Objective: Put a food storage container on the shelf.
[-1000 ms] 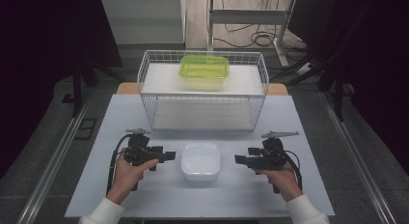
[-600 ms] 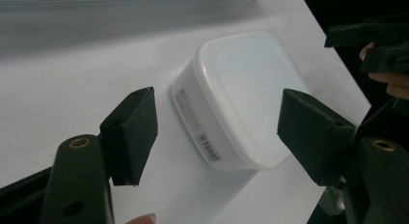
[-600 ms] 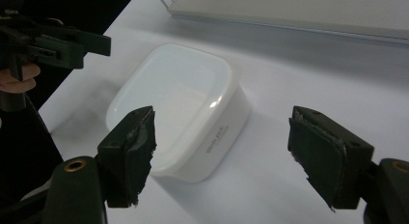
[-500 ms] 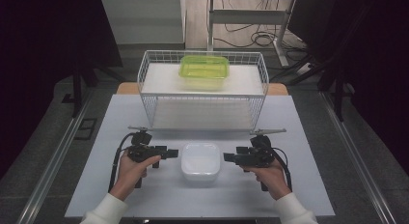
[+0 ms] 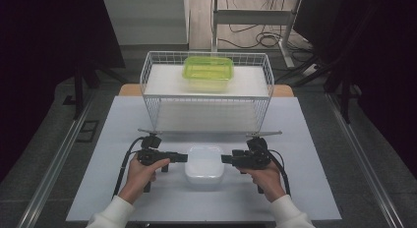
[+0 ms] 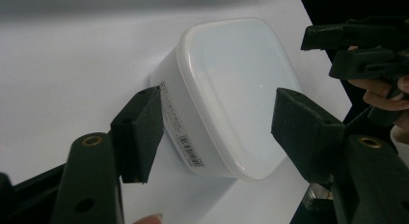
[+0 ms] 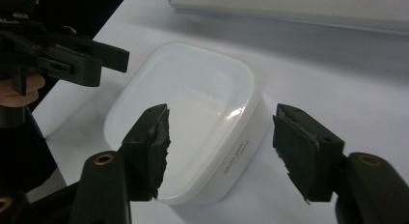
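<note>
Here the white lidded container [image 5: 204, 164] sits near the front edge of the tabletop [image 5: 98, 139], midway between the two grippers. The left gripper [image 5: 183, 158] and right gripper [image 5: 225, 159] flank its short sides; both pairs of jaws have just been closing, yet neither presses on it, each straddling an end with gaps showing. The risk, I judge, is uneven contact: one side biting first could shove the light box sideways, or pads on the lid could pop it.
</note>
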Action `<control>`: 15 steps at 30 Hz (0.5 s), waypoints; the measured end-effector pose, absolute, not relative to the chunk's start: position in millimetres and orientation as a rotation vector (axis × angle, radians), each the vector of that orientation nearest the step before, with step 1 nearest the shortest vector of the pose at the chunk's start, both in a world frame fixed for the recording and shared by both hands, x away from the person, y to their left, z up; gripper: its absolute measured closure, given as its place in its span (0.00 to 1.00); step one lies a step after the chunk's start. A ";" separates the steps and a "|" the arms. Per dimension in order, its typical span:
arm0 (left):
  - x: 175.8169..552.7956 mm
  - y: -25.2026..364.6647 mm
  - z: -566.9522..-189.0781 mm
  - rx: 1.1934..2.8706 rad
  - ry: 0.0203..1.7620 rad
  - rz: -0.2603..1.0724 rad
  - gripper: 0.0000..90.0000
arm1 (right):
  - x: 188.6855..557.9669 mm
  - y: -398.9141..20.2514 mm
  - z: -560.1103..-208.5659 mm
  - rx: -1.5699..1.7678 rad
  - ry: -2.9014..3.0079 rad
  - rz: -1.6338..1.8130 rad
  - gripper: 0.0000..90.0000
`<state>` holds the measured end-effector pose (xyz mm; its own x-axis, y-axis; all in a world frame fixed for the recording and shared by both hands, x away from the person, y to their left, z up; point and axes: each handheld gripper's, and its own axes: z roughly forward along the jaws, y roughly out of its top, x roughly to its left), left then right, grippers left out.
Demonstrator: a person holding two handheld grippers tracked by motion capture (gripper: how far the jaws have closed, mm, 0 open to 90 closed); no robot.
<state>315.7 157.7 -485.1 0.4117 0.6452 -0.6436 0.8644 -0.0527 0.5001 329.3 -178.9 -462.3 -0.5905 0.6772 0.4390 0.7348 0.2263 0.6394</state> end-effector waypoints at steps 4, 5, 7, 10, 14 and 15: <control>318.8 156.8 -491.2 1.757 1.320 -0.354 0.43 | 332.3 -179.8 -470.3 -1.408 -2.354 -1.298 0.47; 319.5 156.5 -492.7 1.763 1.322 -0.357 0.44 | 333.0 -180.2 -472.5 -1.412 -2.337 -1.291 0.48; 320.6 155.8 -495.2 1.765 1.321 -0.375 0.45 | 333.5 -180.6 -476.1 -1.415 -2.306 -1.292 0.50; 320.8 155.3 -496.3 1.760 1.322 -0.384 0.48 | 334.5 -179.8 -480.2 -1.417 -2.289 -1.276 0.52; 321.5 154.4 -498.1 1.761 1.336 -0.395 0.52 | 336.7 -179.8 -484.4 -1.427 -2.254 -1.275 0.57; 321.5 153.5 -498.7 1.754 1.338 -0.402 0.53 | 337.3 -180.2 -485.2 -1.431 -2.239 -1.275 0.59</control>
<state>321.5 153.5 -498.7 0.3701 0.6171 -0.6944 0.8976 -0.0449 0.4385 337.3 -180.2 -485.2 -0.5142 0.6471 0.5629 0.8143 0.1622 0.5574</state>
